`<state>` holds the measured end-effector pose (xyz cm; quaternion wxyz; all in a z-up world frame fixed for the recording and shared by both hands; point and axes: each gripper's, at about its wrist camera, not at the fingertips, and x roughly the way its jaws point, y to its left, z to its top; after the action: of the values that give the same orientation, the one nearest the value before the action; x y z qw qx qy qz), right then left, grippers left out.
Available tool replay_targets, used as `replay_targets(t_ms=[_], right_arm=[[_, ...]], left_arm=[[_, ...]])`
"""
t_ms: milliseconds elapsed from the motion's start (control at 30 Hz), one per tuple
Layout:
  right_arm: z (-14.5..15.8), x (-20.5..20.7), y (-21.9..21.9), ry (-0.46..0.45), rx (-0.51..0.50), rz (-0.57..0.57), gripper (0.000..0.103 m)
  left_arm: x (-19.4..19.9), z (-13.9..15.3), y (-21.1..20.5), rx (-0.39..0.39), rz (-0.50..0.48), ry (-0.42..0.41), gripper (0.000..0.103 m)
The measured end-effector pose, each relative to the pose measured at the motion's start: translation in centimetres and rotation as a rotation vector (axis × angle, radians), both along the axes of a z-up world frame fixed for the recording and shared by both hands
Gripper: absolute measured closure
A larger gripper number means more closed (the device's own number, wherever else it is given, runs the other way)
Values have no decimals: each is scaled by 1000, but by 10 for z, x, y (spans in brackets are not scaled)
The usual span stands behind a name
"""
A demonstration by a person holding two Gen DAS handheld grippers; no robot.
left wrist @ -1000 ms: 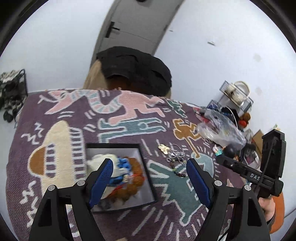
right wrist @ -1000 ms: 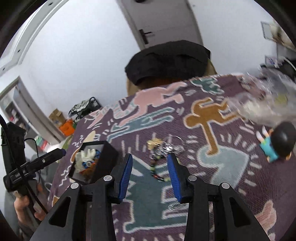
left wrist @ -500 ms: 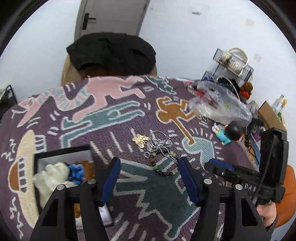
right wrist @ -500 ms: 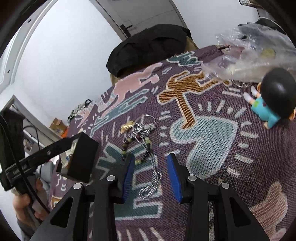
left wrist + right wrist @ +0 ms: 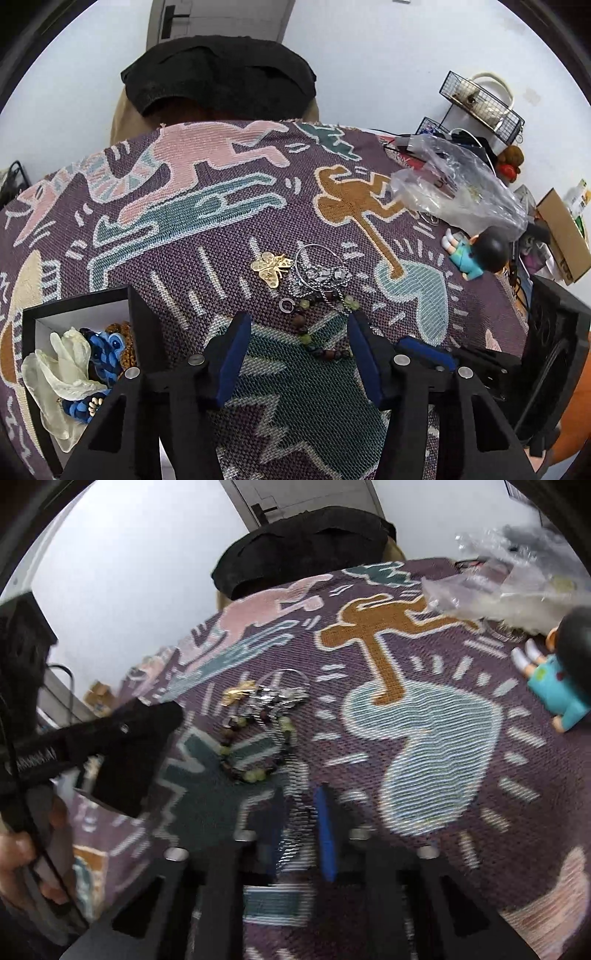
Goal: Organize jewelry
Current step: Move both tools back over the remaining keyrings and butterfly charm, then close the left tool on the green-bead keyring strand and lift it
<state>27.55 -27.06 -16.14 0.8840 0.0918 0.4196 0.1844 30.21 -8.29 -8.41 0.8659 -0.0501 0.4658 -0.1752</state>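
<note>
The task looked partly done: the black box [image 5: 79, 306] at near left already held fabric and bead pieces, while a gold brooch [image 5: 271, 266], beaded bracelet [image 5: 314, 332] and silver chain [image 5: 295, 812] lay mid-cloth. The left gripper [image 5: 299, 354], half open, was closing around the bracelet without touching it; the right gripper [image 5: 299, 834] was pinched on the chain.

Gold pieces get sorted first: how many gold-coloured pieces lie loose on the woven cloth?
1: a gold filigree butterfly charm lies on the cloth, just left of the tangled silver chains; more may hide in that tangle.
</note>
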Motion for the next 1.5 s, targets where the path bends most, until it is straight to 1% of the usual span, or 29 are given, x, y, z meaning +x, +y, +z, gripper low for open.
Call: replay_targets(t_ms=[67, 200, 367, 400, 467, 500, 533, 667, 733, 800, 867, 1000, 1100, 1267, 1400, 1433, 1500], right_arm=[[-1, -1, -3, -10, -6, 13, 99], [-2, -7, -16, -13, 10, 19, 100], [-2, -15, -45, -24, 7, -52, 100], [-1, -16, -52, -23, 17, -67, 100], [0, -17, -70, -25, 40, -102, 100], [2, -19, -77, -31, 51, -115, 100], [5, -22, -87, -42, 63, -132, 100], [22, -29, -110, -91, 95, -188, 100], [32, -34, -121, -124, 114, -215, 100], [44, -41, -131, -160, 135, -238, 100], [53, -45, -135, -182, 148, -250, 100], [68, -55, -142, -219, 177, -260, 100], [76, -61, -141, -241, 185, -258, 100], [88, -74, -145, -276, 192, -274, 100], [105, -90, -156, -328, 209, -309, 100], [114, -99, -160, -356, 214, -319, 100], [118, -103, -161, -371, 217, -321, 100]], left_arm=[[1, -1, -5, 6, -9, -1, 47], [5, -8, -18, 29, -32, 14, 47], [11, -25, -32, 56, -46, 45, 47], [12, -28, -34, 62, -46, 50, 48], [15, -37, -38, 84, -43, 69, 53], [15, -38, -39, 92, -39, 61, 54], [15, -38, -40, 104, -38, 47, 54], [14, -39, -45, 145, -36, 38, 56], [14, -40, -47, 177, -30, 29, 65], [14, -41, -47, 197, -22, 25, 70], [12, -41, -45, 199, -20, 28, 73], [3, -40, -51, 214, -43, 30, 73], [-1, -41, -54, 234, -50, 17, 73], [1, -42, -53, 228, -50, 22, 73], [4, -42, -55, 249, -50, 16, 73], [5, -42, -56, 257, -50, 14, 73], [5, -42, -59, 271, -54, 5, 74]])
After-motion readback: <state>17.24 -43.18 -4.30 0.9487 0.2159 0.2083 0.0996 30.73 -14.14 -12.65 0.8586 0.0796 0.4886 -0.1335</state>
